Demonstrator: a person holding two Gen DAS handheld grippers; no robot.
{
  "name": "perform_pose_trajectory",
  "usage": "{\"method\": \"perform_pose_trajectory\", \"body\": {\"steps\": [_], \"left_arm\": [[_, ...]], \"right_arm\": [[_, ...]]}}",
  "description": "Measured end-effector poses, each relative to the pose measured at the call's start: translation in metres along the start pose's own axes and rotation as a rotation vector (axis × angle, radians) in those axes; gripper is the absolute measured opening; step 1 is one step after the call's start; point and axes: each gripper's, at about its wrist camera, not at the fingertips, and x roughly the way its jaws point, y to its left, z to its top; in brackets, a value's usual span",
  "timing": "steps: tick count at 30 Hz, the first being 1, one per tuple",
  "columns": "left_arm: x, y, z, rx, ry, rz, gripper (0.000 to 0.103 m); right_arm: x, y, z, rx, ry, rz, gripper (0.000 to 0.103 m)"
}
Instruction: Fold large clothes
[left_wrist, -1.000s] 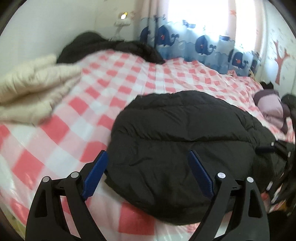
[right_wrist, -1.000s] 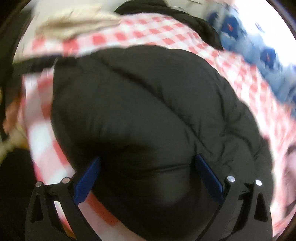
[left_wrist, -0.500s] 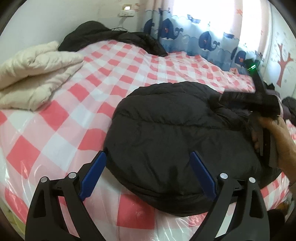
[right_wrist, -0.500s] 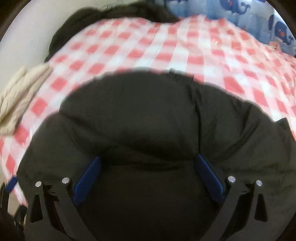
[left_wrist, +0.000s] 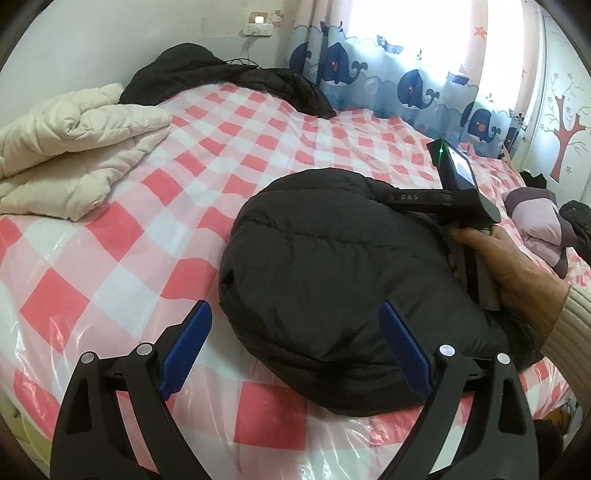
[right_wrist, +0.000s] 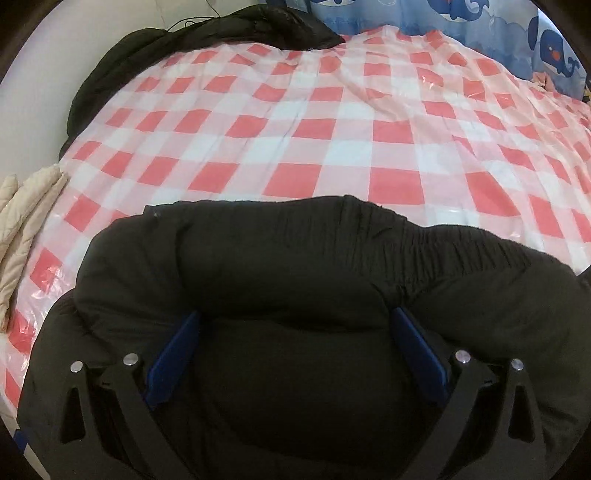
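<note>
In the left wrist view a folded cream quilted coat (left_wrist: 74, 147) lies at upper left on the red-and-white checked plastic-covered bed (left_wrist: 258, 147). The left gripper (left_wrist: 295, 350) gapes wide at bottom centre, holding nothing. The bundled black puffer jacket (left_wrist: 332, 266) sits centre-right. In its own view, the right gripper (right_wrist: 295, 347) is spread wide, pressed into the jacket.

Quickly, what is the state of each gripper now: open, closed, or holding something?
Left gripper: open, holding nothing, hovering at the near edge of the black jacket.
Right gripper: open, fingers set over the jacket, not clamped.
</note>
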Motion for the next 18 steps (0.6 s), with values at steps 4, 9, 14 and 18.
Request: {"method": "perform_pose_trajectory", "body": {"steps": [4,9,14,18], "left_arm": [[-0.006,-0.001,0.000,0.007,0.000,-0.002,0.088],[-0.017,0.001,0.000,0.025,-0.013,0.030,0.088],[-0.040,-0.004,0.001,0.046,-0.046,0.046,0.088],[-0.054,-0.005,-0.001,0.042,-0.049,0.016,0.091]], "right_arm": [[-0.007,-0.001,0.000,0.012,0.029,0.015,0.097],[-0.072,0.033,-0.029,-0.108,-0.041,0.137,0.097],[-0.136,0.085,-0.099,-0.415,-0.010,0.229,0.097],[-0.155,0.123,-0.162,-0.726,0.035,0.149,0.097]]}}
